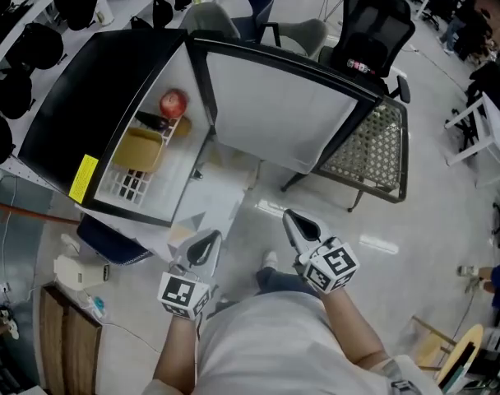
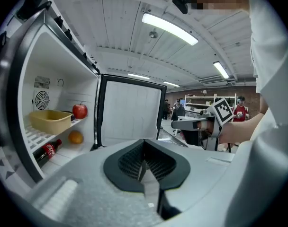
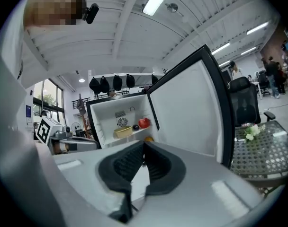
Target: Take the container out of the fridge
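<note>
Head view: your torso hides both forearms. Your left gripper (image 1: 209, 241) and right gripper (image 1: 293, 220) are closed, empty, near the open fridge (image 1: 94, 113). The yellow plastic container (image 1: 139, 149) sits on its white wire shelf, beside a red apple (image 1: 173, 103).

Left gripper view: ribbed black pads meet; a cola bottle (image 2: 45, 151) lies below the shelf.

Right gripper view: pads together; the container looks small, far left.

Shallow yellow container (image 1: 141, 149), rectangular and open-topped, upright on the upper wire shelf (image 1: 122, 186) inside the fridge (image 1: 81, 105), toward the left wall. Small fridge, black outside, white inside, standing with its door swung wide open to the right.
</note>
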A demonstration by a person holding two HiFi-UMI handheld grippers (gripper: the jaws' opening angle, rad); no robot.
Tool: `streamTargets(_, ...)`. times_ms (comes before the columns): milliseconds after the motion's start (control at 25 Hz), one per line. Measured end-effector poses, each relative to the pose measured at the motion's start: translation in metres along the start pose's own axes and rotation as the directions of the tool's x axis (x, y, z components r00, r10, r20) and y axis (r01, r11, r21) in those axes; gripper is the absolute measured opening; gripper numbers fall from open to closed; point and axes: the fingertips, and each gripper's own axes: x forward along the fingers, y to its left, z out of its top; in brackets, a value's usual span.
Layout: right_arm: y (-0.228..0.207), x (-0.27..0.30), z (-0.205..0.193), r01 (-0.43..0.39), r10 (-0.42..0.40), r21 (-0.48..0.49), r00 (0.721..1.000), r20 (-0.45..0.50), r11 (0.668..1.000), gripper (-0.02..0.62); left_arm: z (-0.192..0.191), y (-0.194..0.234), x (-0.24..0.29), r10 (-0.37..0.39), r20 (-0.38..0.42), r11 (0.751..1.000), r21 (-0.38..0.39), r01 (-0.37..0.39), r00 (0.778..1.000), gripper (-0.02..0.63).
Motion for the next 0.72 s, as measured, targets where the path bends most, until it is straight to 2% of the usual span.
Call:
streamTargets(360,-0.027,0.039,0.011,-0.172,0.17,-0.054,0.984,-0.047,0.984,0.003,0.015,0.013,0.026,0.167,0.0,0.986,-0.022,-0.167,0.986,0.008)
streamTargets(720,0.01,0.09,0.016,-0.334,0.322,-0.152,0.941,-0.103,0.93,0.003,0.007,0.042,-0.005,0.309,-0.014,0.949,-0.061,-0.309,0.951,0.008)
